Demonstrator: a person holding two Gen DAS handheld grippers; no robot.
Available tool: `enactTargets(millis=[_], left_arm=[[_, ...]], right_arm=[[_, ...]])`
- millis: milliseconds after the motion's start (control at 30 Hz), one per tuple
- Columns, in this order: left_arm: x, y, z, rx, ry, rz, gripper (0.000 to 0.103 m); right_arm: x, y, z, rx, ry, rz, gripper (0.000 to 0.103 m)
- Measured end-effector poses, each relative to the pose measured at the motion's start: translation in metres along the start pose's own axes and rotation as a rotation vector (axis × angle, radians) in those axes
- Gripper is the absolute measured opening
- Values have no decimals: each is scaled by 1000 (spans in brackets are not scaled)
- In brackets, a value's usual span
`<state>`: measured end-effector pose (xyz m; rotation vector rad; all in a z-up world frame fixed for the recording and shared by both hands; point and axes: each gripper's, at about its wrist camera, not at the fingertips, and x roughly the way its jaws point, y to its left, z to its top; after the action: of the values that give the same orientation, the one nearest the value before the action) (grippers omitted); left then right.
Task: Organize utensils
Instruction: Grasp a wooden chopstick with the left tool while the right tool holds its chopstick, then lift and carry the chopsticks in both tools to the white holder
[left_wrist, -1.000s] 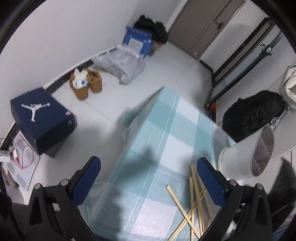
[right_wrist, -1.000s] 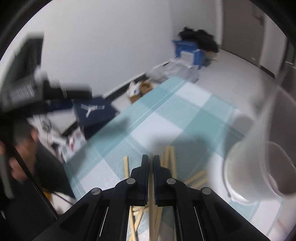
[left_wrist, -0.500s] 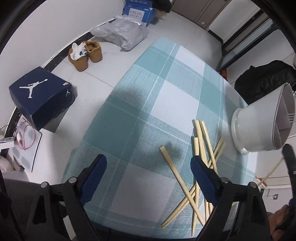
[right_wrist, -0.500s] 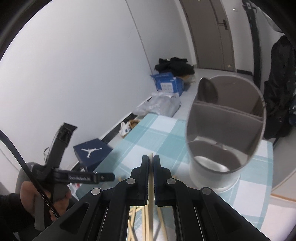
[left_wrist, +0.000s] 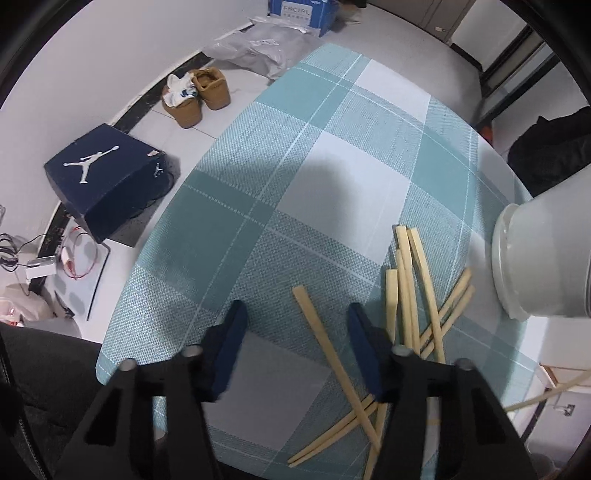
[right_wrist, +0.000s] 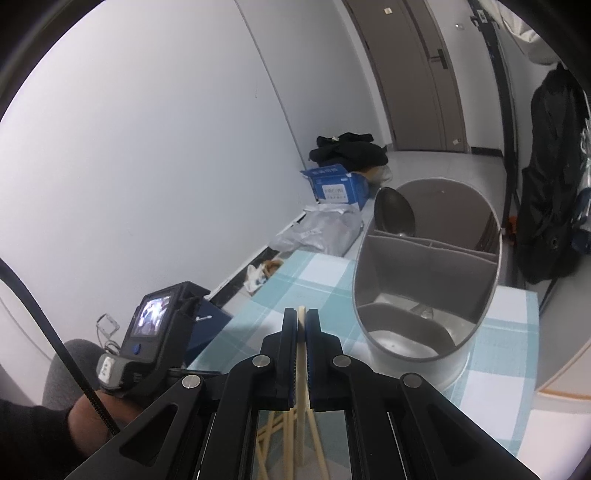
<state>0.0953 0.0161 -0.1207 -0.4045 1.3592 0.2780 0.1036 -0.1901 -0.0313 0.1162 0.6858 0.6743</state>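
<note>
The right gripper is clamped on one chopstick beside the divided holder, which seems to contain a spoon. The left gripper hangs wide apart, holding nothing, over loose chopsticks on the checked tablecloth.

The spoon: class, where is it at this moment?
In the right wrist view, the spoon stands bowl-up in the back compartment of the grey utensil holder, right of the chopstick clamped in the right gripper.
</note>
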Motion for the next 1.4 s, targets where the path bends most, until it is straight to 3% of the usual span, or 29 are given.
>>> enactTargets(millis=[167,333,567,800,900,1067,1233,1400], left_arm=[[2,-12,0,-2,7,40,10],[3,-19,0,-11,-19,61,4],[-4,-14,6,-44,-73,-12,3],[-48,-9,3,-10,-272,-120,3],[-73,-10,-5,29,-389,-163,3],[-103,-14,-18,105,-511,-228,3],[-112,-23,-28,199,-558,-241,3],[-116,-16,-27,215,-558,-267,3]], right_arm=[[-4,-4,-3,17,-4,-7,4],[-6,-2,-5,4,-8,-18,4],[-7,-2,-6,-6,-10,-16,4],[-7,1,-8,-16,-14,-35,4],[-10,3,-9,-10,-19,-41,4],[-17,8,-13,-7,-38,-75,4],[-28,12,-16,-3,-67,-111,4],[-42,19,-17,-6,-109,-149,4]])
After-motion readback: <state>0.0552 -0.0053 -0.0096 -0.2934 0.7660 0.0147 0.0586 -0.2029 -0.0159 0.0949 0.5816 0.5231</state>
